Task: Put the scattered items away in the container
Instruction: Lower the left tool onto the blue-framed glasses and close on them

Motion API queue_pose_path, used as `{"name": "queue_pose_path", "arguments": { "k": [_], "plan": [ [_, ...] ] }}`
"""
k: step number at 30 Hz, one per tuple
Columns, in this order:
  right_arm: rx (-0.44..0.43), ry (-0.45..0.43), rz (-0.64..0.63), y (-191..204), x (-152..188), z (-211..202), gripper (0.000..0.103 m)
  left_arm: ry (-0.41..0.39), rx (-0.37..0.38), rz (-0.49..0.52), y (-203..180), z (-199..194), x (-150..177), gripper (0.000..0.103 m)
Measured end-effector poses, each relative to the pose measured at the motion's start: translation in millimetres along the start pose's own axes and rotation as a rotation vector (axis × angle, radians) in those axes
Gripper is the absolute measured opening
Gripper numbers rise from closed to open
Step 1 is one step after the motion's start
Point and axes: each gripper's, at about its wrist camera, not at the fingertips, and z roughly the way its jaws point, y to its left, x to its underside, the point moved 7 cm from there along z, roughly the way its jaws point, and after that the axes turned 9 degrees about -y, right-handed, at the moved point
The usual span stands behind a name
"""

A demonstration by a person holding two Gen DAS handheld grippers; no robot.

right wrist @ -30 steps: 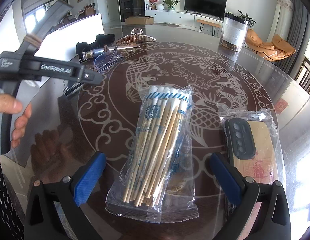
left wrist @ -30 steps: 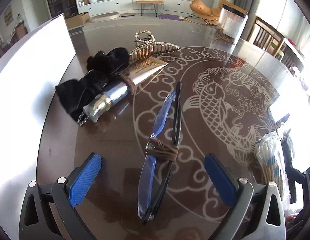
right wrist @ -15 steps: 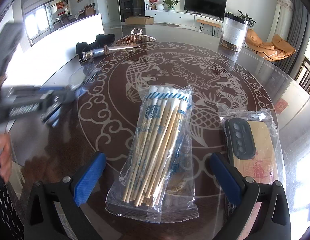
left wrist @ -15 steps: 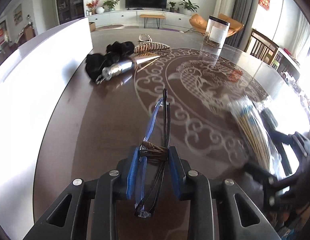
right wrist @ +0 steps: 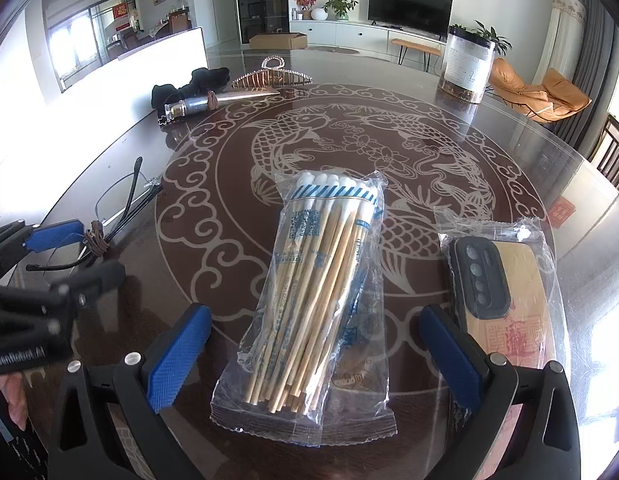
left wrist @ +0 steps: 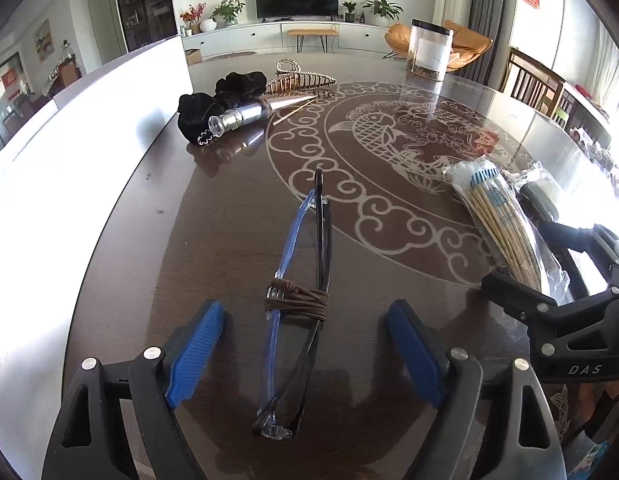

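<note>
- The left gripper (left wrist: 305, 356) had its blue pads (left wrist: 195, 354) apart and widening, with the folded glasses (left wrist: 299, 304) lying between them on the table, touched by neither pad.
- A brown cord (left wrist: 296, 302) was wound around the middle of the glasses (blue frame on one side, dark temples on the other).
- The right gripper (right wrist: 315, 356) stood with its jaws wide apart, pressing on nothing; the near end of a clear packet of wooden cotton swabs (right wrist: 313, 300) lay between its pads.
- Just right of that packet lay a bagged phone case (right wrist: 497, 284) (dark camera bump, tan back), beside the right pad.
- In the right wrist view the left gripper showed at the left edge, blurred, with part of a hand (right wrist: 13, 400) below it.
- Farther across the round dark table (right wrist: 389, 136), with its pale fish pattern, sat a black scrunchie (left wrist: 223, 98), a silver cone-shaped item (left wrist: 257, 114) touching it, and a gold claw hair clip (left wrist: 297, 80) just behind.
- A white container wall (left wrist: 69, 152) ran along the table's left side, near the scrunchie.
- A clear jar with a black lid (right wrist: 467, 64) stood well apart at the far right.
</note>
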Motion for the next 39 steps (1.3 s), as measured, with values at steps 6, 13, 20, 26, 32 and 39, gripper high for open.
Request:
{"name": "queue_pose_path", "arguments": {
  "k": [6, 13, 20, 26, 32, 39],
  "plan": [
    [0.0, 0.0, 0.0, 0.0, 0.1, -0.1, 0.103, 0.014, -0.01, -0.008, 2.0, 3.0, 2.2, 0.1],
    [0.0, 0.0, 0.0, 0.0, 0.2, 0.2, 0.103, 0.021, -0.009, -0.007, 1.1, 4.8, 3.2, 0.103],
    [0.0, -0.001, 0.0, 0.1, 0.2, 0.4, 0.103, 0.02, -0.008, -0.007, 1.3, 4.8, 3.1, 0.103],
    [-0.001, -0.001, -0.001, 0.0, 0.4, 0.3, 0.103, 0.02, -0.008, -0.006, 1.3, 4.9, 3.1, 0.103],
    [-0.001, -0.001, -0.001, 0.0, 0.5, 0.2, 0.103, 0.02, -0.008, -0.006, 1.2, 5.2, 2.9, 0.103],
    [-0.001, -0.001, -0.001, -0.1, 0.6, 0.1, 0.103, 0.02, -0.007, -0.006, 1.1, 5.4, 2.8, 0.103]
  ]
}}
